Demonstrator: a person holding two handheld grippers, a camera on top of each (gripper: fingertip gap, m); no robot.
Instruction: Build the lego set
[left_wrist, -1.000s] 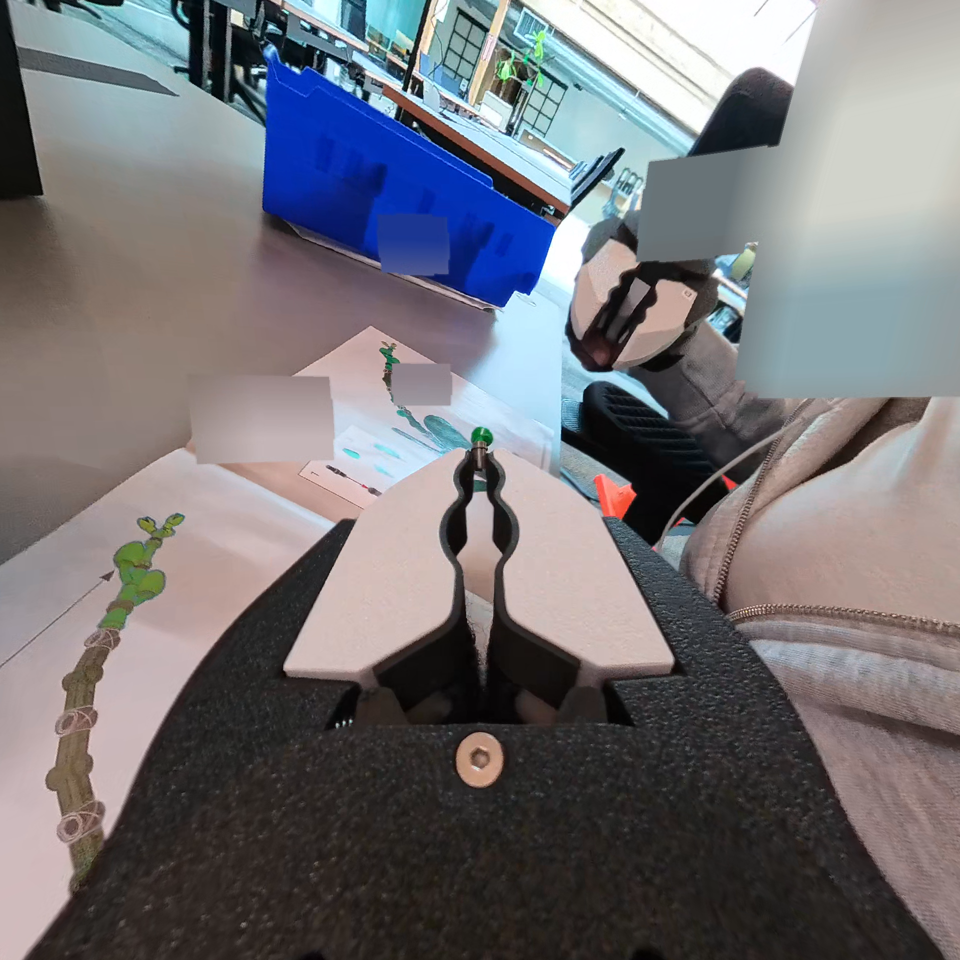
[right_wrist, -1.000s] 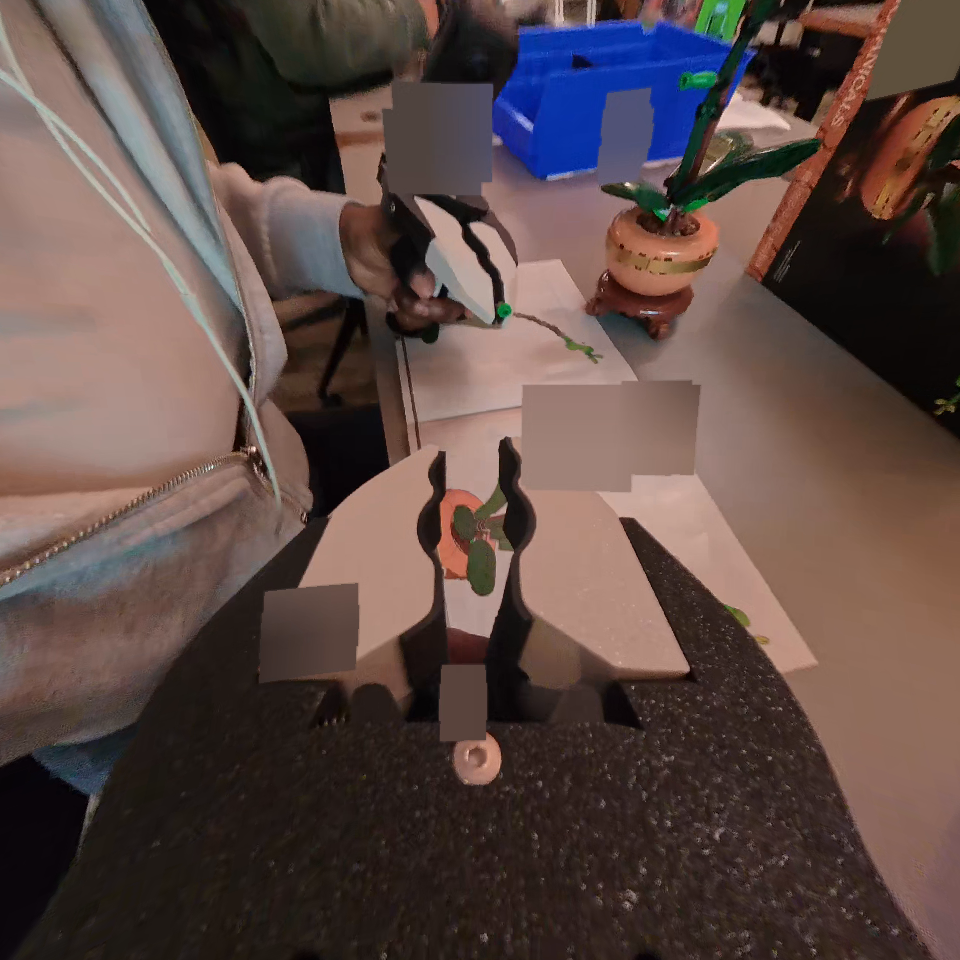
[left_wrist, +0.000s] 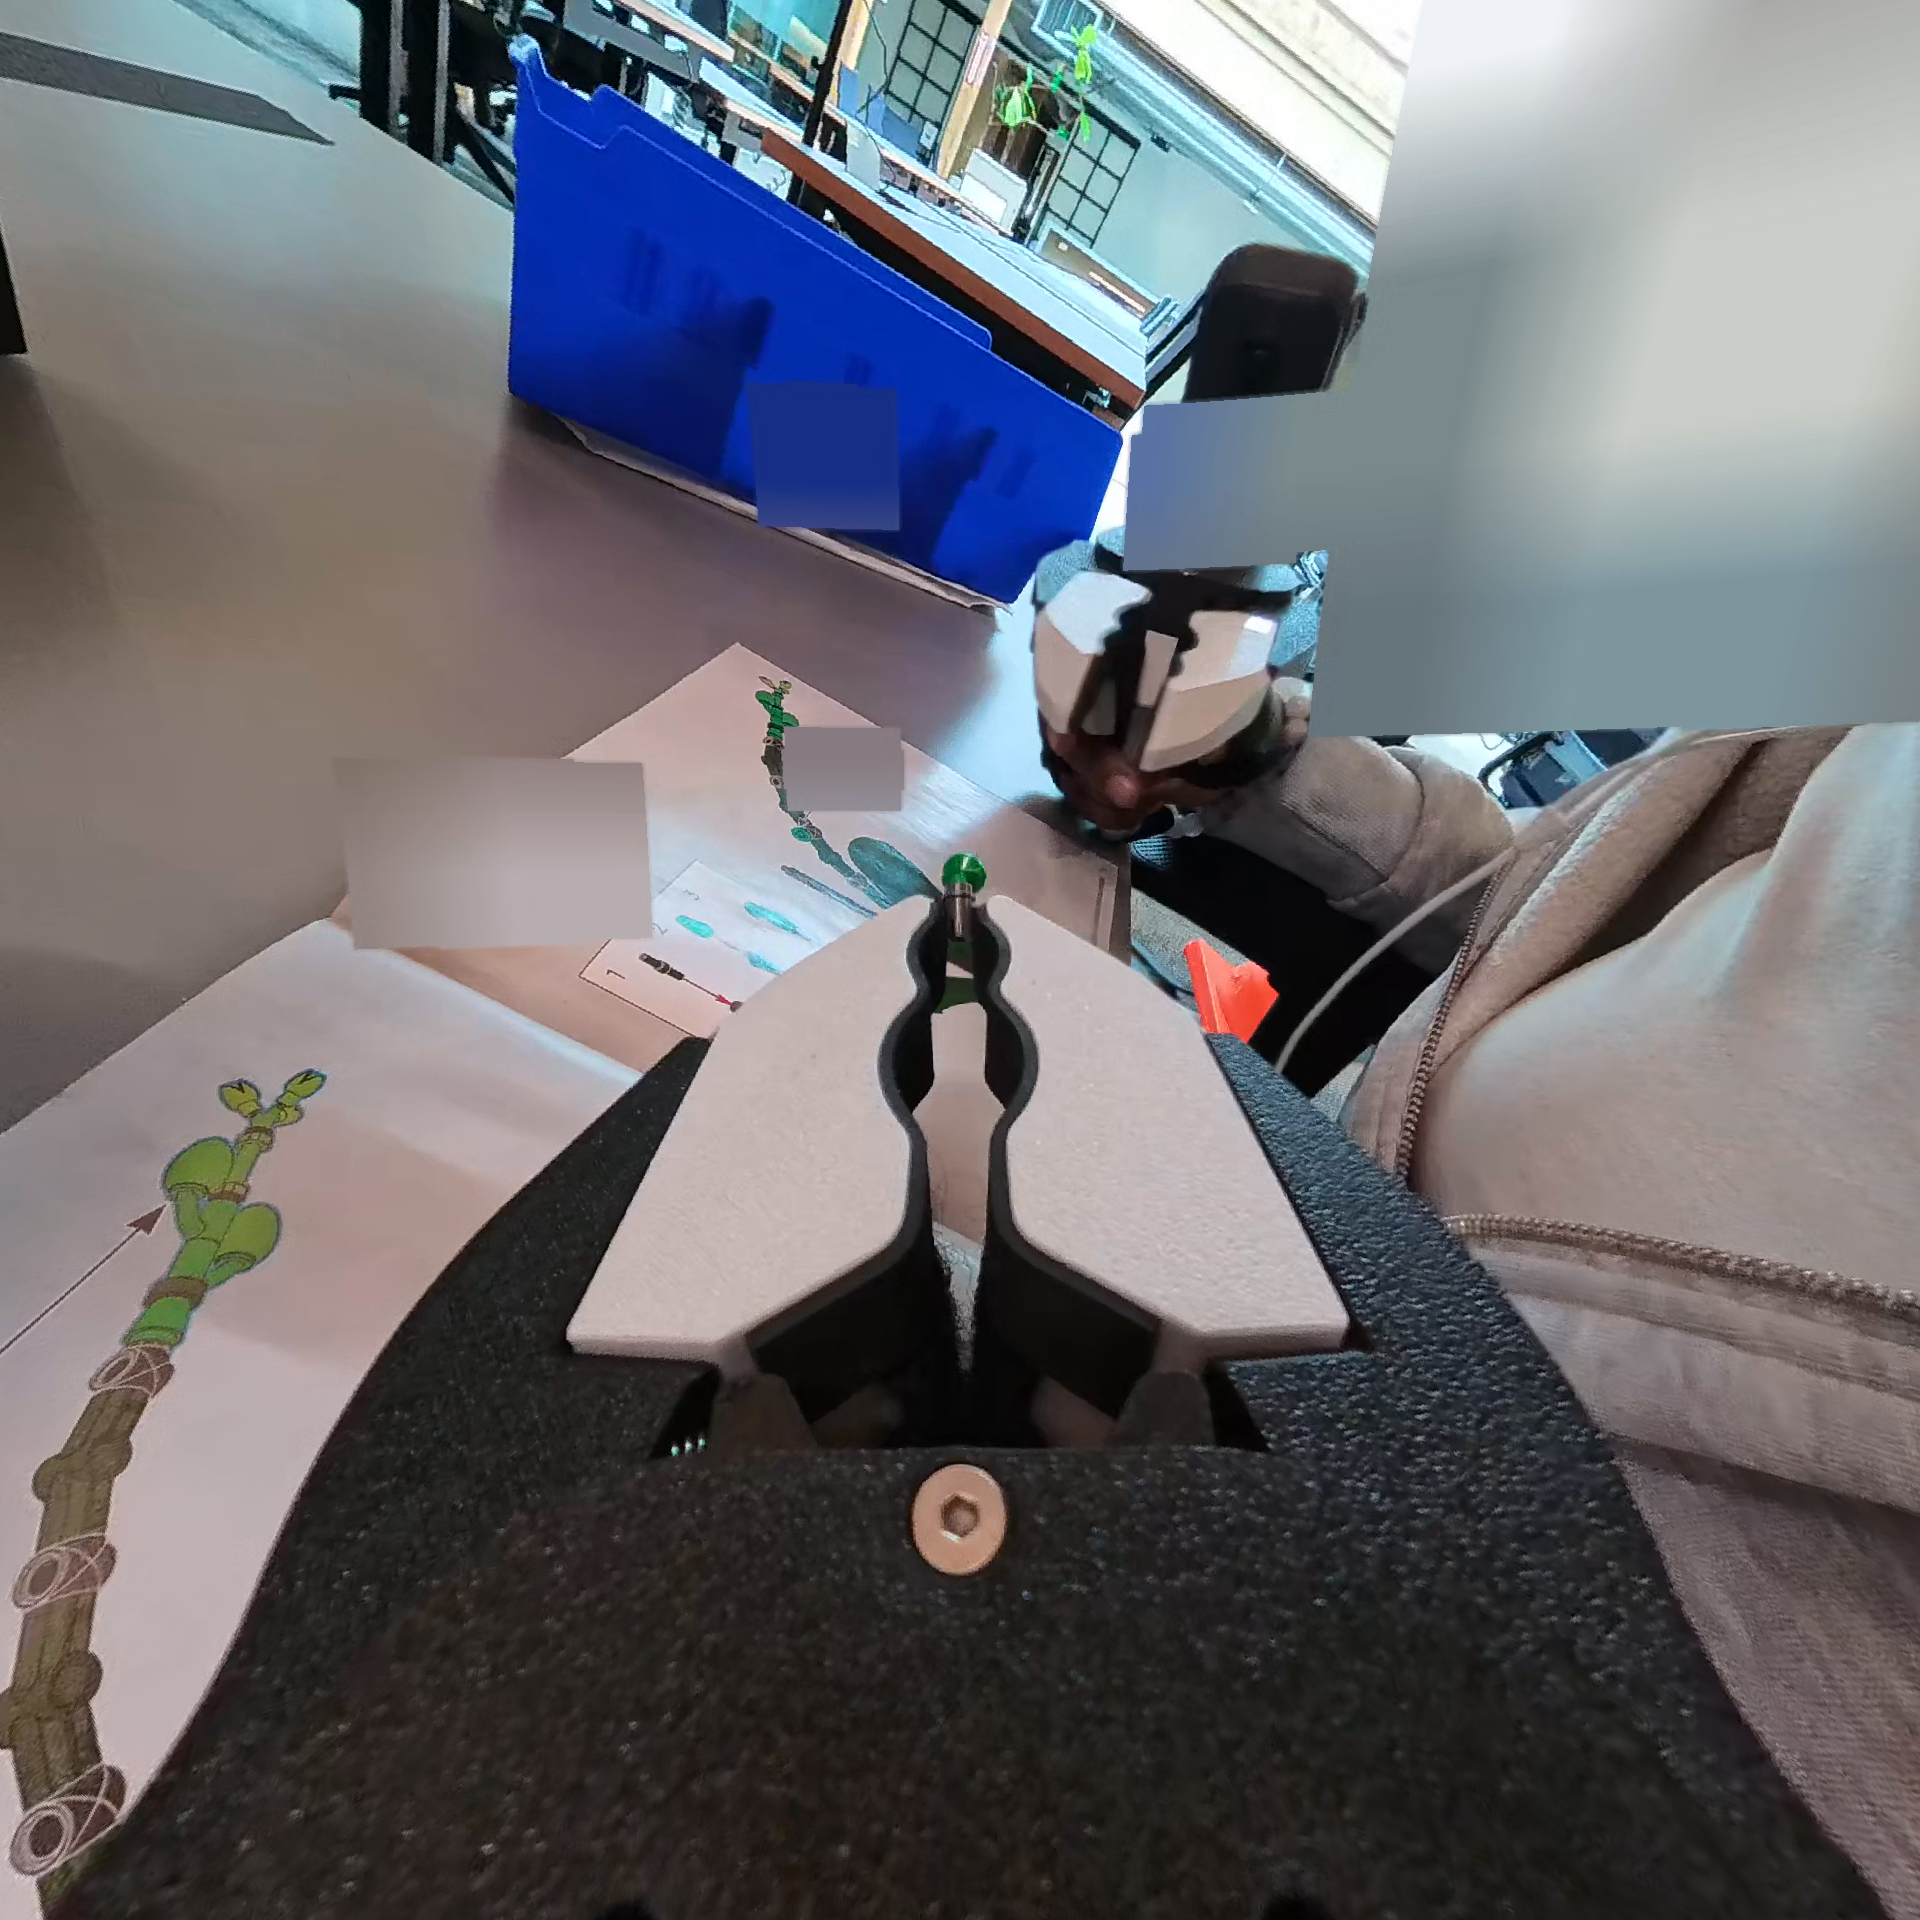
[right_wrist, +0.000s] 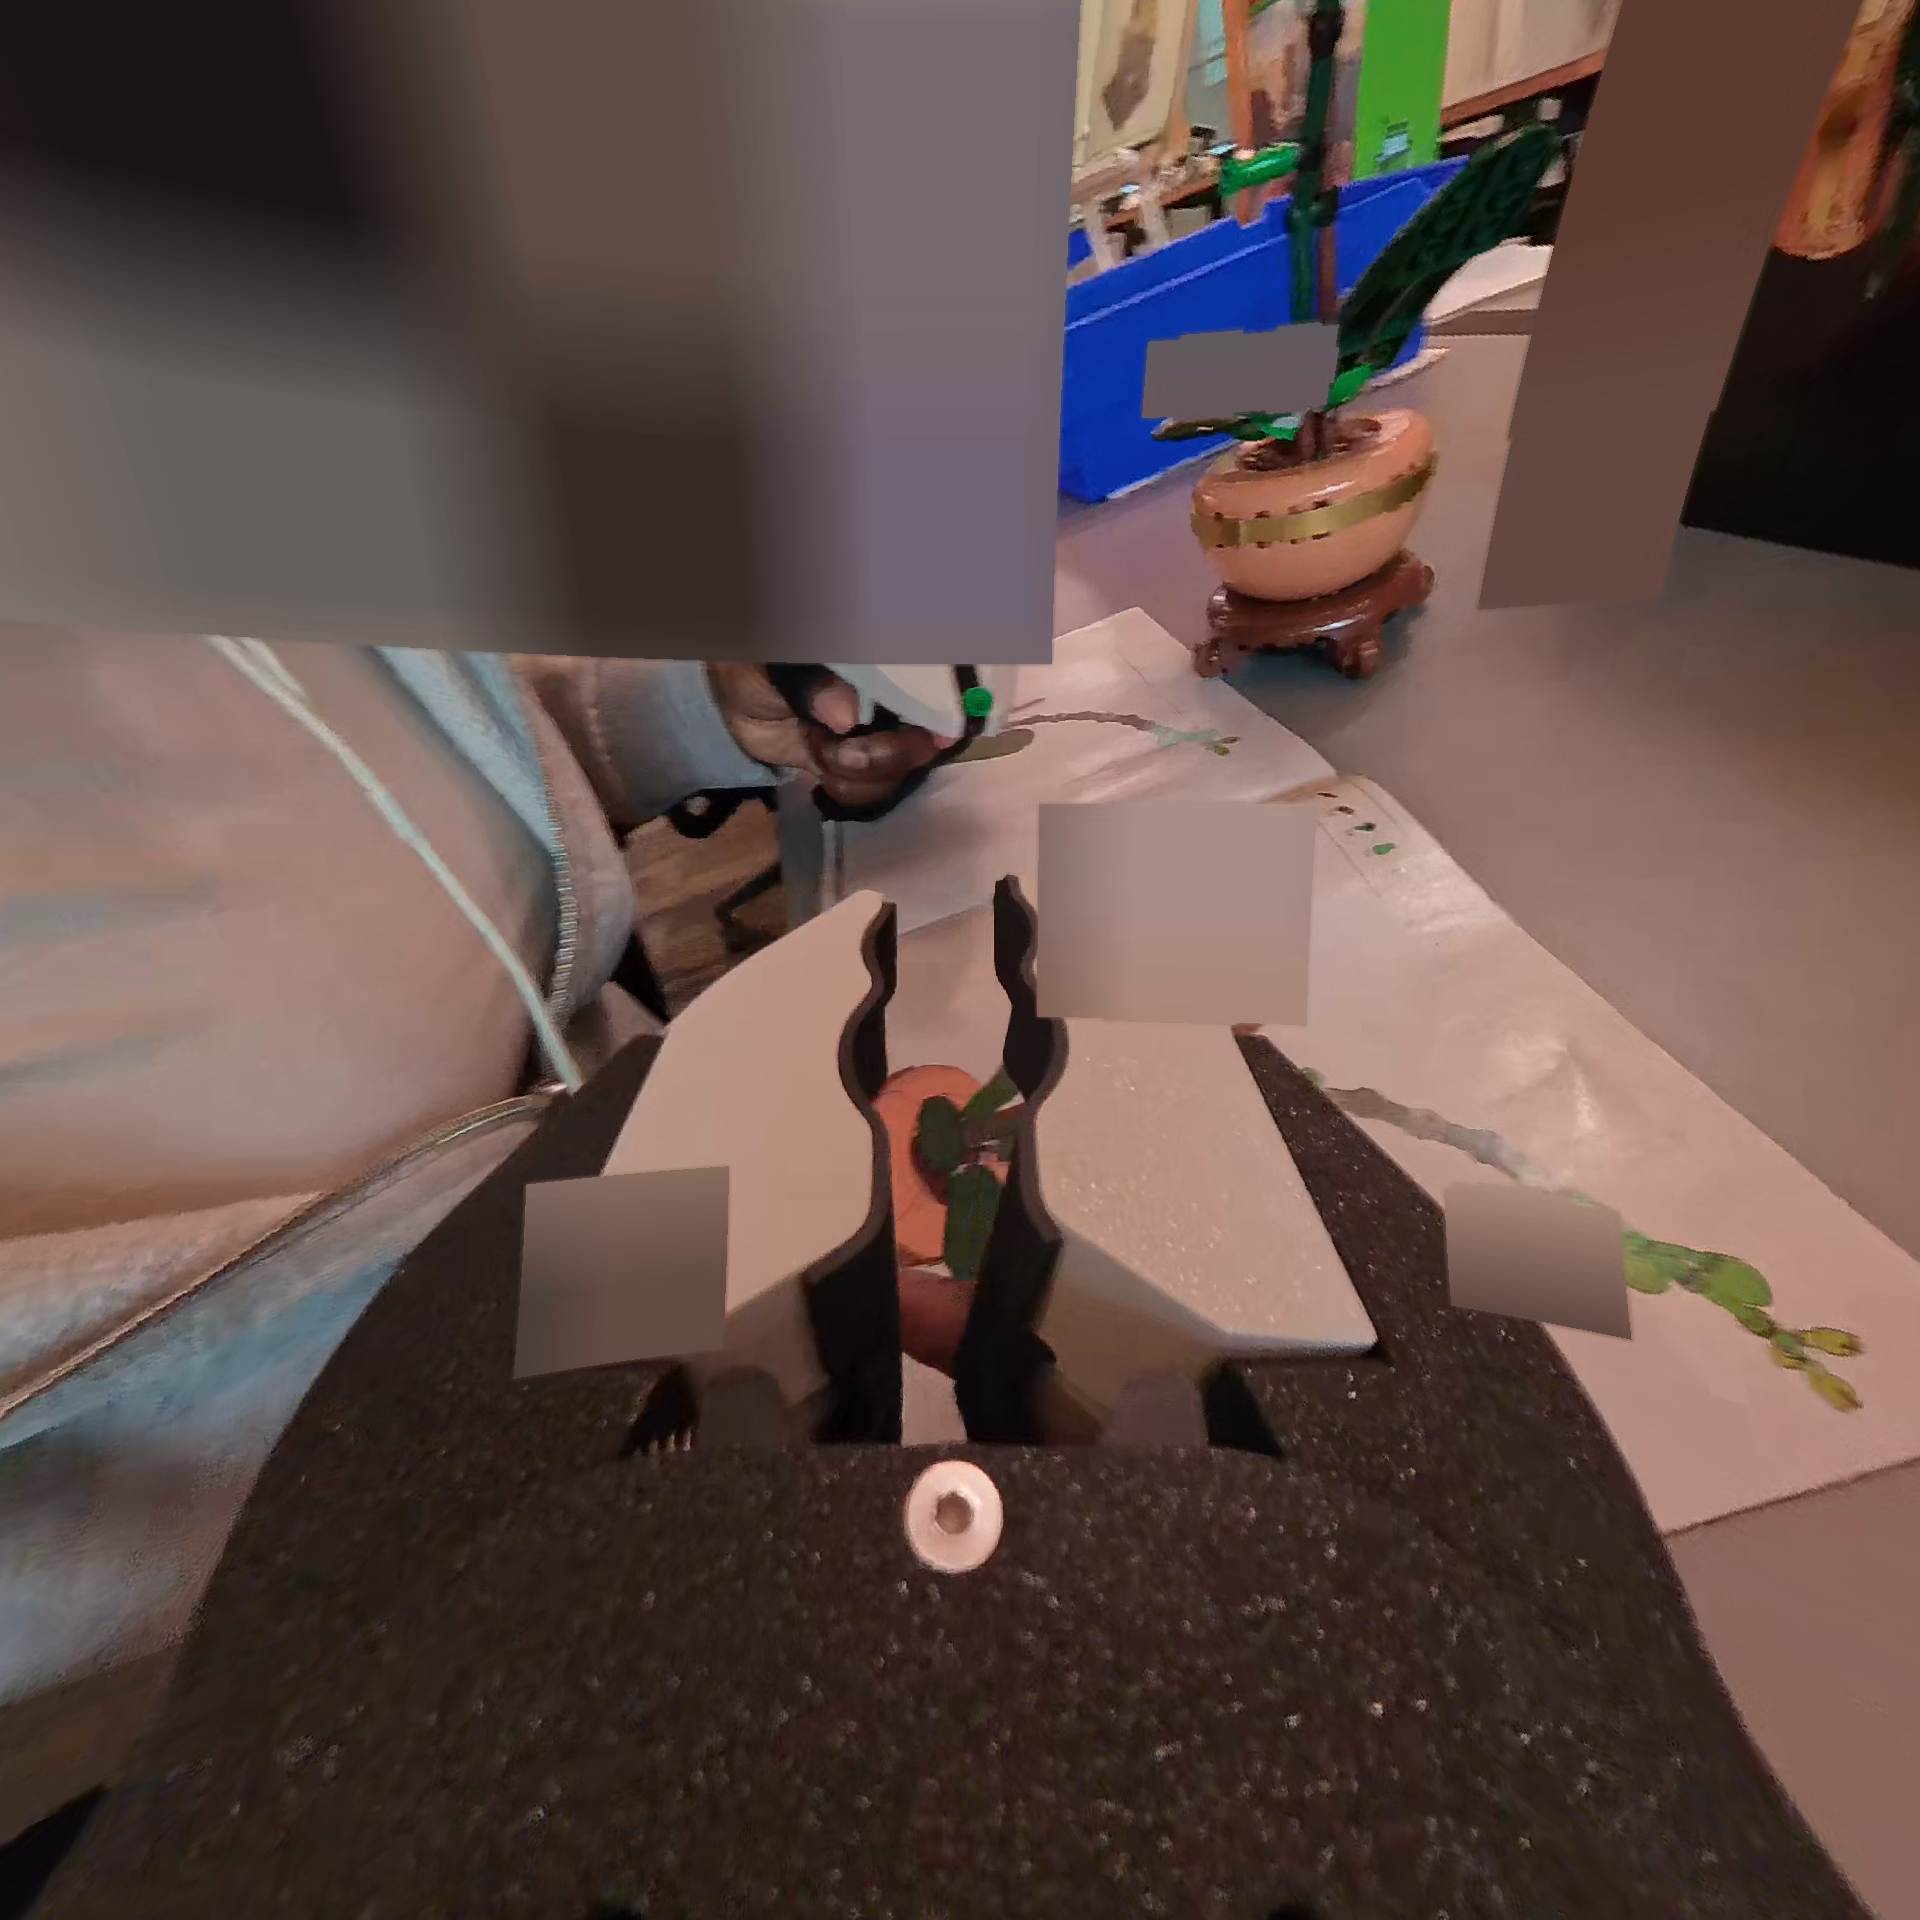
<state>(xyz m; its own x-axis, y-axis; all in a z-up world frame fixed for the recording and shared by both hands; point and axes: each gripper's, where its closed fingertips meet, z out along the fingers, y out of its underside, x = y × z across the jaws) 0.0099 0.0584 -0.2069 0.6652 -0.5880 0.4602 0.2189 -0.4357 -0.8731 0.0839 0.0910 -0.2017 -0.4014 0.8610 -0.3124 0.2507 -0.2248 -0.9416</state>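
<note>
My left gripper (left_wrist: 961, 912) is closed on a small pin (left_wrist: 959, 904) with a dark shaft and a round green head; both tips press against the shaft and the green head stands clear just beyond them. My right gripper (right_wrist: 943, 914) stands with its jaws apart at a moderate width and nothing between the pads; through the gap I see only the printed page below, with a drawing of an orange pot and green leaves. The left wrist view alone shows the right gripper (left_wrist: 1138, 686) from the front, held in a hand past the table edge, its jaws parted. The right wrist view alone shows the left gripper from the side, largely behind a masked patch, with the green head (right_wrist: 975, 703) visible at its tip above the paper. Under both grippers lies an open instruction booklet (left_wrist: 436, 1049) with drawings of a green and brown stem. The left view alone shows a small orange piece (left_wrist: 1231, 992) beyond the table edge near my grey zipped sweatshirt (left_wrist: 1662, 1091). A blue bin (left_wrist: 727, 312) stands farther back on the grey table (left_wrist: 260, 468). The right view alone shows a brick-built potted plant (right_wrist: 1314, 509) on a brown stand, upright, just beyond the booklet's far edge.
</note>
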